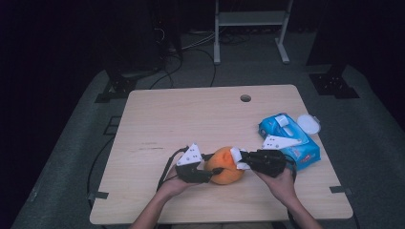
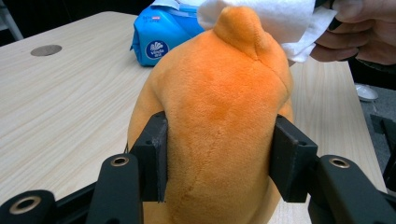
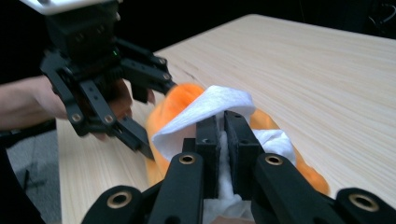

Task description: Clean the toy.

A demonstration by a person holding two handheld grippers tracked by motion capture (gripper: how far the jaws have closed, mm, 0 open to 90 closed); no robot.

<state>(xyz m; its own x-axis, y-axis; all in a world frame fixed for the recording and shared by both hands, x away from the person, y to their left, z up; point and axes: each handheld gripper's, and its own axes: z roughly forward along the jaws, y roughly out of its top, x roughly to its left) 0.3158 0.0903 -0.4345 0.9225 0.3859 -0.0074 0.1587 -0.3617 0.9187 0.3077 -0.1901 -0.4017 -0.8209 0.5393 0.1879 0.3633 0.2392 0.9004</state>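
1. High view: plush toy [image 1: 225, 168], orange and rounded, lies on the wooden table [image 1: 191, 119] near its front edge, directly between the two tools. The left gripper [image 1: 210, 171] comes at it from the left and the right gripper [image 1: 239, 160] from the right, carrying a white wipe [image 1: 237, 156] against the toy's upper right side. A blue wipes pack [image 1: 289, 138] sits just behind the right hand. Which gripper is nearer hardly matters, as both touch the toy.

2. Left gripper view: the toy's long axis runs straight away from the camera, the jaws clamped on its flanks at the broad end. Its narrow tip [image 2: 240, 23] points toward the wipe [image 2: 275, 21] at the far end, so wiping would travel along this axis.

3. Right gripper view: jaws pinched tight on the wipe [image 3: 215, 109], which drapes over the toy [image 3: 180, 100] just ahead. The wipe probably presses on the plush, though the fold hides the contact.
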